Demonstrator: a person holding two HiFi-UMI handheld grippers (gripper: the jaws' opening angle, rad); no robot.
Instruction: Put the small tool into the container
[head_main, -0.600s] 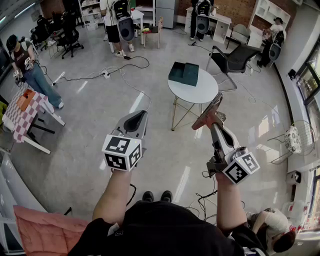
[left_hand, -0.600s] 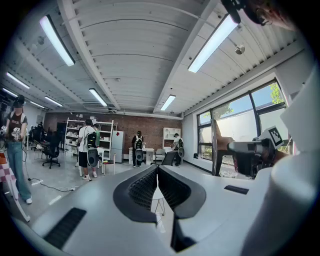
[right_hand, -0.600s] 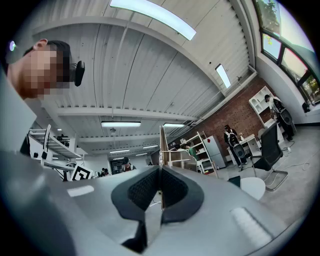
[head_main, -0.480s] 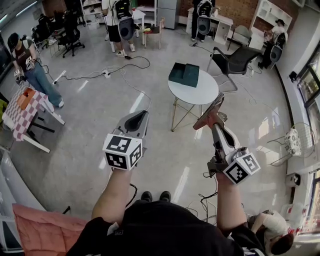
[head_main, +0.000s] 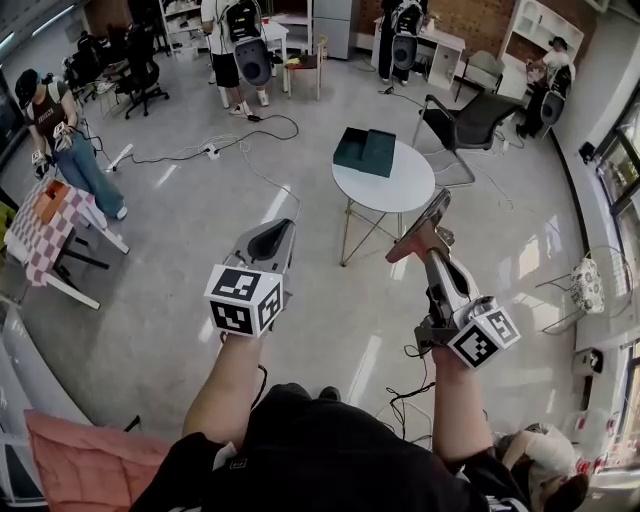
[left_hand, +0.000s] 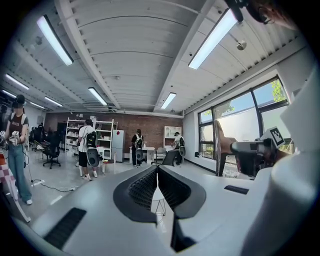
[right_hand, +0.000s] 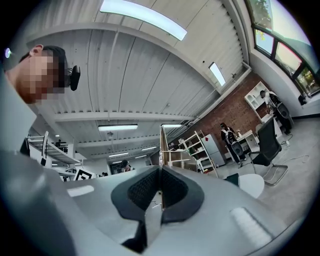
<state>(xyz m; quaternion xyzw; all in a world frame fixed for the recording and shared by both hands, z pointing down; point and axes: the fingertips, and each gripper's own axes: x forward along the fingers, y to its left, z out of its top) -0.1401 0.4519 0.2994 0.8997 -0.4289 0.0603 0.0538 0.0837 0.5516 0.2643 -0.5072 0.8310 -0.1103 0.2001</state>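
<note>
At left, over the floor, left gripper (head_main: 270, 238) is held up, jaws pressed together w/ nothing btwn them. Further ahead, the dark green container (head_main: 365, 150) sits at the far edge of a round white desk (head_main: 400, 195). Right gripper (head_main: 428, 240) is near the desk, jaws pinching the small tool (head_main: 426, 214), a thin flat blade sticking up past the tips.

A round white table (head_main: 395, 190) stands on the grey floor (head_main: 150, 250). A dark green container (head_main: 366, 150) lies on it.
</note>
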